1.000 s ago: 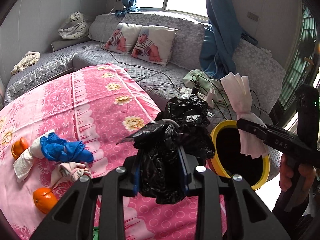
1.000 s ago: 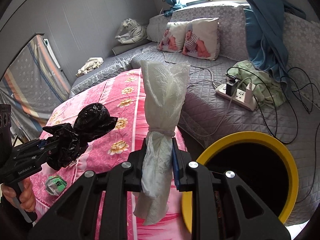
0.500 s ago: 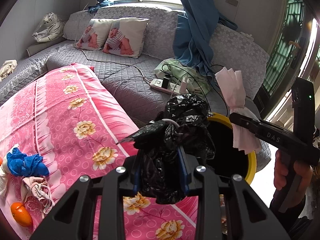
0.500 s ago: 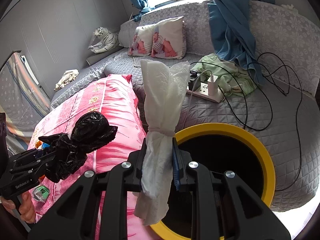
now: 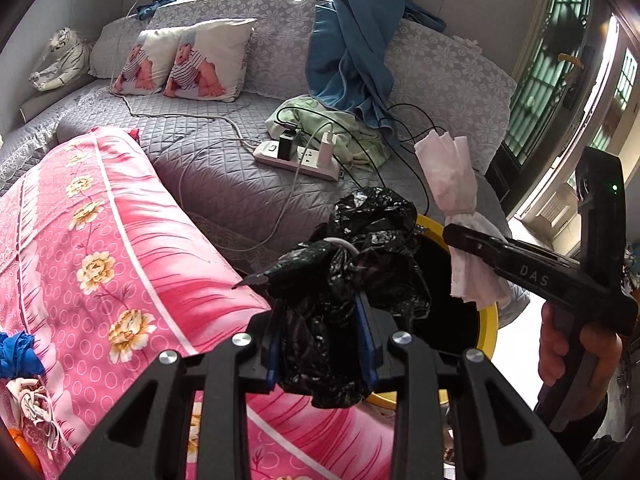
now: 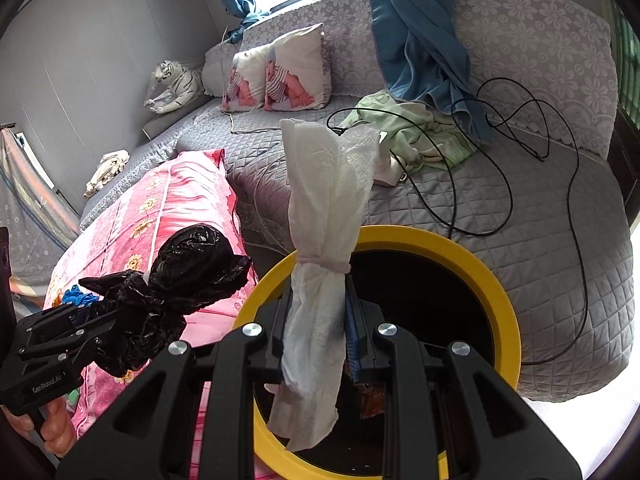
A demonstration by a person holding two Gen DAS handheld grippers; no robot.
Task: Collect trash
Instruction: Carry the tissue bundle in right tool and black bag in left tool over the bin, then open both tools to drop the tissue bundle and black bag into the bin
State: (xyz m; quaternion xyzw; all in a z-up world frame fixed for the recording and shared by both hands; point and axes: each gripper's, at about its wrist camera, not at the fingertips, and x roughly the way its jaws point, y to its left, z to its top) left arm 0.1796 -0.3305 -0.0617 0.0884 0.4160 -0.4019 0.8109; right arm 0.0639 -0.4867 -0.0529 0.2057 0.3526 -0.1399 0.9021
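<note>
Here the bin [image 6: 500, 304], black inside with a yellow rim, serves as landmark: it stands just beside the pink cover [image 5: 120, 248] and the grey quilted sofa [image 6: 500, 208]. The left gripper [image 5: 320, 344] has its fingers narrow, clamped on a knotted black bag [image 5: 360, 272] held at the bin's near edge; the right gripper [image 6: 316, 332] has its fingers nearly together, pinching a tied white tissue bundle [image 6: 320, 240] over the bin's mouth. Both pieces look light, soft and crushable; the bag's film is probably slick, so the hold just below its tie seems sound, and the tissue is likewise gripped below its band, where it is thickest. Neither should need force, and both would likely drop freely once released. The left view alone shows more scraps left of the bin on the cover, a blue glove [image 5: 18, 354], a crumpled rag [image 5: 34, 404] and an orange [image 5: 20, 448], plus the hand [image 5: 576, 356] holding the right tool. The right view alone looks down into the bin, where something small and brownish [image 6: 370, 400] lies; what it is I cannot tell.
</note>
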